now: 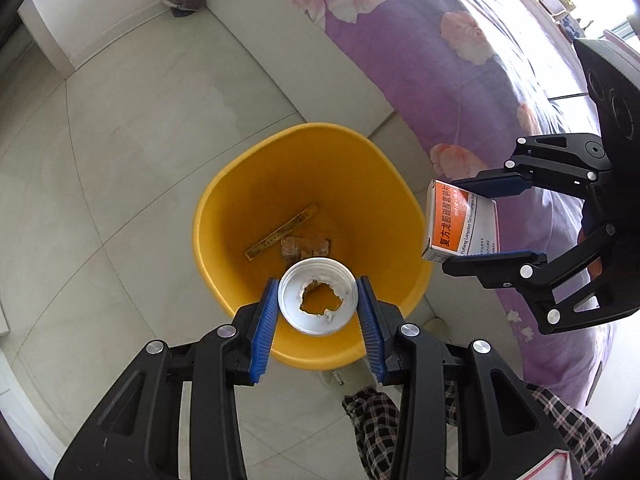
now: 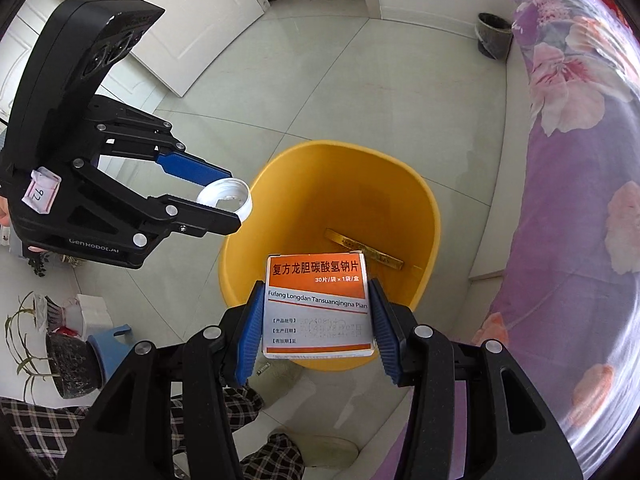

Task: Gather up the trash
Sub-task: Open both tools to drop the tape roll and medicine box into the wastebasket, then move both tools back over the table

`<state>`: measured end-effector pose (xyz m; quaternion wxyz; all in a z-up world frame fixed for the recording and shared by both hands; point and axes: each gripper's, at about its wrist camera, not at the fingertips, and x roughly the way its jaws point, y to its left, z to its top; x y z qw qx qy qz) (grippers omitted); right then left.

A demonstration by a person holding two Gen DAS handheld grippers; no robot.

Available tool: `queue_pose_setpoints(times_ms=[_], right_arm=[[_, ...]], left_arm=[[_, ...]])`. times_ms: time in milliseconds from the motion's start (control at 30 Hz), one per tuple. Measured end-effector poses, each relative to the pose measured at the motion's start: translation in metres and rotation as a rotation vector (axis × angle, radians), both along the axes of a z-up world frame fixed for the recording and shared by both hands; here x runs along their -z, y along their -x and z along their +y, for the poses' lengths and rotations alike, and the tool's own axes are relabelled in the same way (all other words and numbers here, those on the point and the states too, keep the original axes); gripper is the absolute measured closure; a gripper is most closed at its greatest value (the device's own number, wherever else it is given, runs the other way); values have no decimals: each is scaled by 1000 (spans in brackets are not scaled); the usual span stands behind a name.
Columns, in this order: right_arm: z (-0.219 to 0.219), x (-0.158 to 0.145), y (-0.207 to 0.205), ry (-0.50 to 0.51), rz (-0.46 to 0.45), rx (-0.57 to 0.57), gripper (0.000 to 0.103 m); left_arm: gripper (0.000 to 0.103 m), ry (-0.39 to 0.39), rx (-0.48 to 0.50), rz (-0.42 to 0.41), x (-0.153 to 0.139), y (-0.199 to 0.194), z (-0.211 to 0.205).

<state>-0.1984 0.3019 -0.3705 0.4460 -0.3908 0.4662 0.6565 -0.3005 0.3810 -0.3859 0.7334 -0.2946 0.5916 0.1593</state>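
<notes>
1. At far left of the right wrist view a dark pot (image 2: pixel 74 364) with a thin plant stands on the tiled floor (image 2: pixel 320 92), beside a blue stool (image 2: pixel 110 344).
2. The left gripper (image 1: pixel 318 300) points steeply down, its blue pads (image 1: pixel 266 320) pressed on both sides of a white cap (image 1: pixel 318 300) with a torn foil seal. The cap hangs over the near rim of the bin.
3. The yellow bin (image 1: pixel 224 200) stands on the floor just beside the bed. In its bottom lie a gold strip (image 1: pixel 282 232) and a crumpled brown scrap (image 1: pixel 304 246).
4. The right gripper (image 2: pixel 318 312) clamps an orange-and-white pill box (image 2: pixel 318 304) by its two side edges, printed face toward the camera. The box is above the bin's near rim, apart from the cap.
5. A purple floral bedspread (image 1: pixel 460 92) fills the right side.
6. A small dark bin (image 2: pixel 494 36) stands well away, against the far wall.
7. Checked trouser legs (image 1: pixel 376 420) show at the bottom.
</notes>
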Motion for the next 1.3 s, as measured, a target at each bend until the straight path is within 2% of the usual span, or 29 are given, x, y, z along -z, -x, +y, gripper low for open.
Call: queue_pose_setpoints(times_ms=[167, 200, 233, 267, 300, 500, 700, 933, 1133, 1300], right_arm=[[1, 15, 1, 18, 2, 8, 51], [1, 17, 2, 18, 0, 11, 48], [1, 17, 3, 17, -4, 13, 38], [2, 20, 2, 10, -13, 16, 34], [3, 20, 2, 4, -21, 17, 33], [0, 14, -1, 10, -17, 40, 33], [-8, -9, -5, -5, -11, 62, 33], [-28, -61, -6, -55, -3, 116, 33], [-57, -126, -5, -133, -9, 194, 33], [-101, -185, -9, -203, -30, 312, 33]], left_arm=[[64, 19, -17, 3, 13, 2, 4], [64, 14, -16, 7, 14, 2, 4], [58, 6, -19, 12, 15, 3, 4], [50, 6, -26, 10, 14, 3, 2], [49, 7, -33, 7, 14, 4, 3], [47, 11, -52, 19, 9, 8, 3], [47, -12, -53, 20, -16, 8, -2], [47, -49, -65, 8, -66, 9, -12], [47, -99, -54, -7, -118, 11, -32], [47, -182, 11, -31, -167, 2, -59]])
